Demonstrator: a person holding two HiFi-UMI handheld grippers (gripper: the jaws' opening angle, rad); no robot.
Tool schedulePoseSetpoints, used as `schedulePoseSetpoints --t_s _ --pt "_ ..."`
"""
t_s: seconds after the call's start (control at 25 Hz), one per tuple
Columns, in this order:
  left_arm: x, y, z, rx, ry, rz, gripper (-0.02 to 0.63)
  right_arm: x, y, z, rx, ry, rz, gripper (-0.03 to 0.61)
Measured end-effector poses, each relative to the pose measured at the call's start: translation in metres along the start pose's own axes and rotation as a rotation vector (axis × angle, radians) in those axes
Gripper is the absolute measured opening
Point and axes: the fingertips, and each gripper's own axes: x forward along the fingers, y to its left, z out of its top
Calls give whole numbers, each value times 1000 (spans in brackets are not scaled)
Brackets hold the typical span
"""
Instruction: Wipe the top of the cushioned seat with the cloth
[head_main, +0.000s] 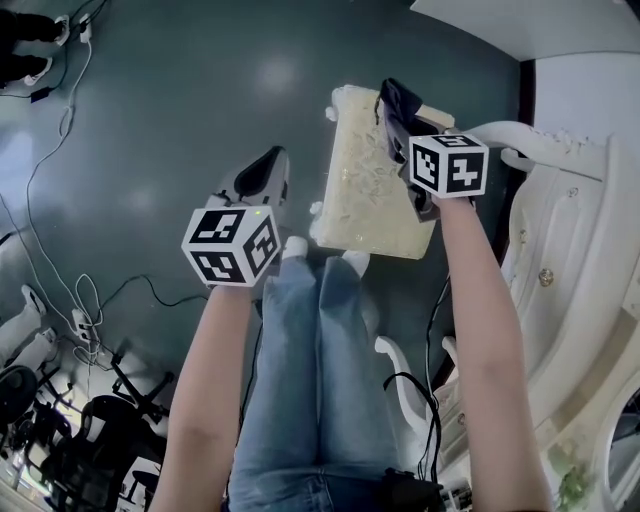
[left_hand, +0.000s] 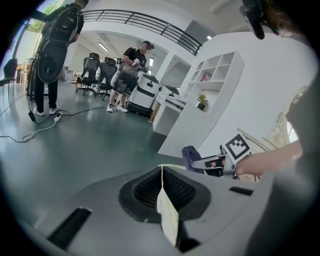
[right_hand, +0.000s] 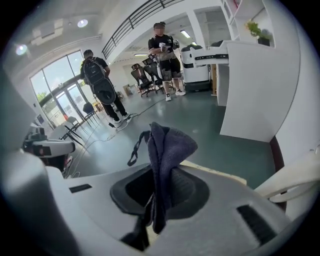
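My right gripper (right_hand: 160, 186) is clamped on the bunched dark cloth (head_main: 398, 100) at the 1 o'clock corner of the cushioned seat (head_main: 365, 200). My left gripper (head_main: 266, 175), jaws drawn to a slit and gripping nothing I can identify, hangs off the seat's 9 o'clock edge. Risk: most of the cloth stands above the jaws, so bare tips may scrape the cushion, or the fold may slip out.

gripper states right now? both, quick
Left gripper: shut, nothing held.
Right gripper: shut on the cloth.

Probably an open office or lab: office chairs (left_hand: 93, 67), white shelving (left_hand: 217, 75), floor cables (left_hand: 30, 134).
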Motion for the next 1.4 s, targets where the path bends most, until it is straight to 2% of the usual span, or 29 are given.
schedulePoseSetpoints --t_s 0.16,0.4,0.88,1.2,1.4 --pt "3 6 -8 -15 10 12 5 20 -18 11 -11 38 -37 37" --pt "6 11 -17 -23 28 14 5 44 -33 17 44 81 -72 37" --pt "6 36 -26 -55 24 53 5 87 -38 12 -4 194 -125 37" --pt "8 45 -30 -86 13 74 5 106 -21 18 -140 281 -67 37" --pt "6 46 -34 -95 15 82 5 112 -8 18 -286 300 -43 37"
